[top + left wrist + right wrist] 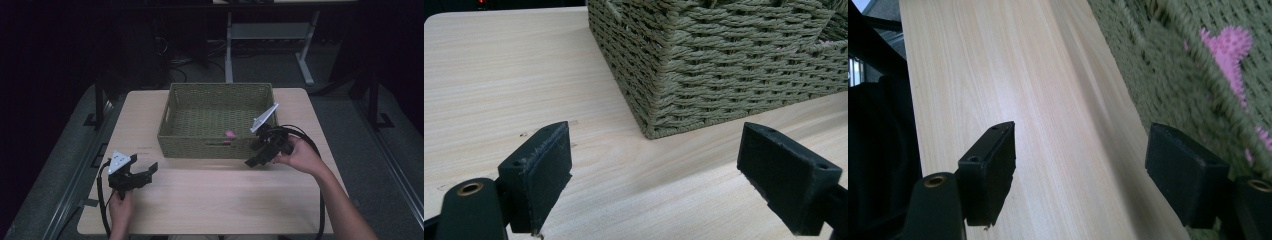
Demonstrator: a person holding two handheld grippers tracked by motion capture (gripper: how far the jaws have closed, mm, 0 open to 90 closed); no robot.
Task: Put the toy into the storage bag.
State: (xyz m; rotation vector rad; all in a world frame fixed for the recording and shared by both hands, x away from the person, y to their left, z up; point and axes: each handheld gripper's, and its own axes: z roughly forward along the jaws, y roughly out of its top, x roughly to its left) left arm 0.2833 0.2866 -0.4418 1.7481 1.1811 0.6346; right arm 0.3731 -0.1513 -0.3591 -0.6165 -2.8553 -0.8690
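- Fingers of right gripper: released, spread wide, nothing between them. Bare wood in the gap.
- Right gripper in high view: tilted down toward the tabletop, tips just outside the basket's near right corner. Grey plate on top leans over the basket rim.
- Right hand: wrapped round the gripper body from the right; forearm runs off to the lower right; black cable loops behind the hand.
- Right gripper view: one finger over the wood, the other against the basket's woven side. Picture somewhat blurred.
- Pink spiky thing: shows through the weave, so inside the basket. High view puts it on the basket floor close to the near wall, right of middle. Cannot tell what it is.
- Fingers of left gripper: released, wide apart, nothing held. Tabletop in the gap.
- Left gripper in high view: low over the tabletop at near left, pointing right and slightly away, toward the basket's near left corner but apart from it.
- Left gripper view: that corner of the basket stands just ahead, woven olive-green cord, resting flat on the wood.
- Left hand: grips the body from below; cable trails down the left edge.
- Basket: rectangular, open top, cut-out handles, set in the far middle of the tabletop.
- Tabletop: light wood, rounded corners.
- Beyond: dark floor, grey desk legs, loose cables.
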